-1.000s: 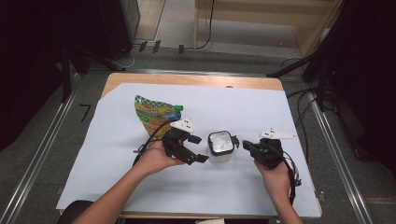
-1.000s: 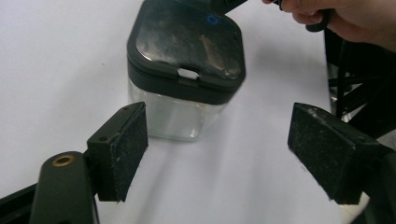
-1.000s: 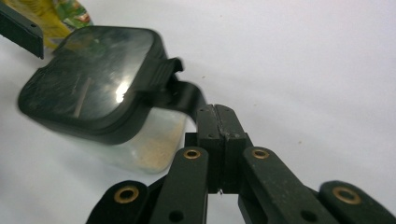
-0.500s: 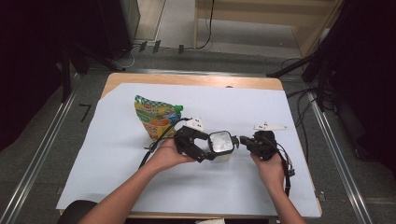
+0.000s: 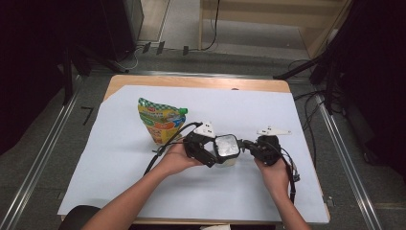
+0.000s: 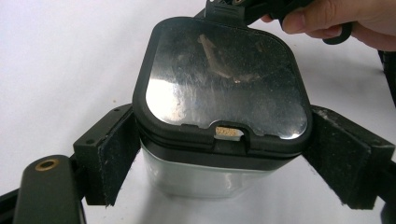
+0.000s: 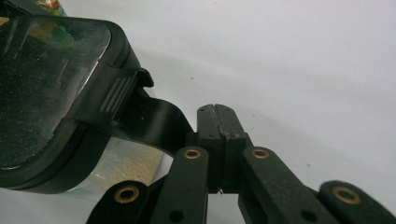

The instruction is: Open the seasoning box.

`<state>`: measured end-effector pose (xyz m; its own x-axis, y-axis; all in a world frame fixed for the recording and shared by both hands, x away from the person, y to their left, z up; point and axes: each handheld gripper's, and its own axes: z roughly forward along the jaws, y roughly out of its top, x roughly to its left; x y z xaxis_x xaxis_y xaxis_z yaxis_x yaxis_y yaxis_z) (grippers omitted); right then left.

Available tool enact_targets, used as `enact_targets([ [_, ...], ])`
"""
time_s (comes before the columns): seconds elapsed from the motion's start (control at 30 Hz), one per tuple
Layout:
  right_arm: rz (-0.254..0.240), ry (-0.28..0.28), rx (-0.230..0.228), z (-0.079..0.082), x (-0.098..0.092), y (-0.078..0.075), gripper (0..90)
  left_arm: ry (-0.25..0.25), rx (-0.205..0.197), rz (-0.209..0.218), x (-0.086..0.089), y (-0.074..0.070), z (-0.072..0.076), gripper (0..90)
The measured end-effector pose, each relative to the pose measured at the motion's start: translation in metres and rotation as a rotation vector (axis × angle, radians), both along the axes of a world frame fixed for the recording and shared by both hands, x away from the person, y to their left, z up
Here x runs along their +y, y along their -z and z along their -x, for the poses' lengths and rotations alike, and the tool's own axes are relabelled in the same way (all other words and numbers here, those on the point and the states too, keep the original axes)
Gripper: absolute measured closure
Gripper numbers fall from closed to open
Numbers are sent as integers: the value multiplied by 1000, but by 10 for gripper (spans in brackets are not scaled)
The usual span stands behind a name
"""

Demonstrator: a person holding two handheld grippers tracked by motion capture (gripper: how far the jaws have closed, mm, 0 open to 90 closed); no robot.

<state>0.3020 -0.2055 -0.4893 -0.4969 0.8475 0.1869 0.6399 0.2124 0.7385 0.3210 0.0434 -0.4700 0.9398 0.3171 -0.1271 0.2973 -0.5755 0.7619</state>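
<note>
A small clear container (image 5: 226, 147) with a black-rimmed lid (image 6: 224, 84) stands on the white sheet. My left gripper (image 5: 215, 152) has come in from the left and its jaws have just been opening. They stand wide on either side of the container (image 6: 201, 177), with the pads (image 6: 109, 163) close beside the lid's rim and not squeezing it. My right gripper (image 5: 246, 143) is shut with nothing between its jaws. Its tip (image 7: 216, 114) rests against the black latch tab (image 7: 154, 119) on the lid's right side.
A colourful snack pouch (image 5: 160, 122) with a green cap stands upright left of and behind the container. The white sheet (image 5: 119, 191) covers most of the wooden table (image 5: 191, 81). Cables trail from both grippers toward the front edge.
My left gripper has moved right from beside the pouch to the container, and its jaws now flank it. The right gripper has edged left up to the lid.
</note>
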Motion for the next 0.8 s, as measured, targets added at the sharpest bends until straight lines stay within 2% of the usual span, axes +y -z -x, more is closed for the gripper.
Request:
enact_targets([
  [0.63,5,-2,3,3,3,0,900,4,-19,4,2,-6,2,157],
  [0.73,5,-3,6,3,3,-1,900,5,-27,20,2,-8,3,159],
  [0.8,3,-7,3,3,4,-1,900,-1,-15,33,2,-9,2,163],
])
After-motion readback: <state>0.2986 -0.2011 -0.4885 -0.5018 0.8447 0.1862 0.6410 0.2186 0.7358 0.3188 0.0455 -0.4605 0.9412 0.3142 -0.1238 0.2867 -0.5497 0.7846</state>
